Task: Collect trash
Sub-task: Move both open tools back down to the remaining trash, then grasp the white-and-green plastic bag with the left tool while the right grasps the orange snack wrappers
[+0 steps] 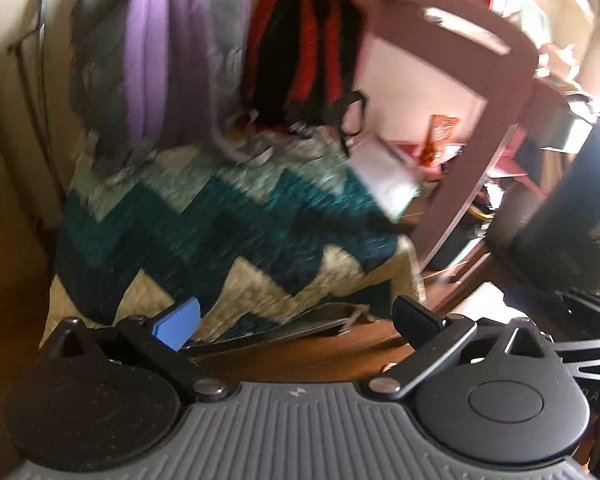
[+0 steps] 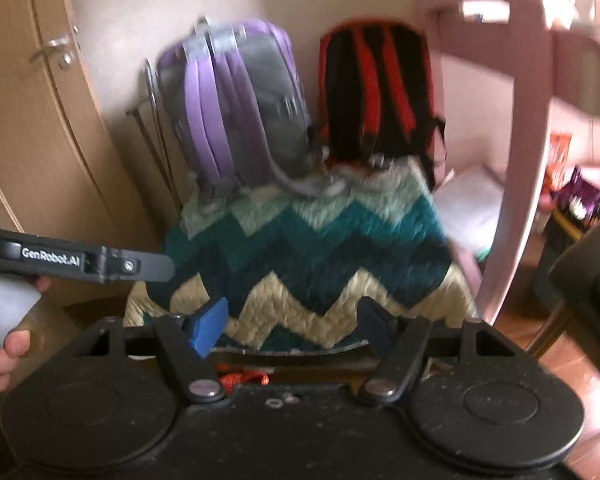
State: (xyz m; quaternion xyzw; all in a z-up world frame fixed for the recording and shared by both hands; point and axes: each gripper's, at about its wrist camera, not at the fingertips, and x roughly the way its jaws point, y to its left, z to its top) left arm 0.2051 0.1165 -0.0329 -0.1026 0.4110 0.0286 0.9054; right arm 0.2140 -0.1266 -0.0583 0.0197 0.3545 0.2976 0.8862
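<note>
Left gripper [image 1: 296,322] standing wide, nothing between its jaws; right gripper [image 2: 296,326] likewise spread and empty. Both are pointing down toward the near edge of a zigzag quilt [image 1: 220,232] that is lying folded in front of a purple backpack [image 1: 160,52] and a red-and-black backpack [image 1: 304,52] leaning on the wall. Both views are smearing with blur. Likely trash: something red and crumpled [image 2: 246,379] is showing just under the right gripper's body, half hidden; an orange packet [image 1: 440,132] is sitting on the low pink shelf behind the pink chair [image 1: 472,148], well apart. Judgement: slowing down, settling the view, then lining one open gripper squarely over the red scrap before closing would serve best.
</note>
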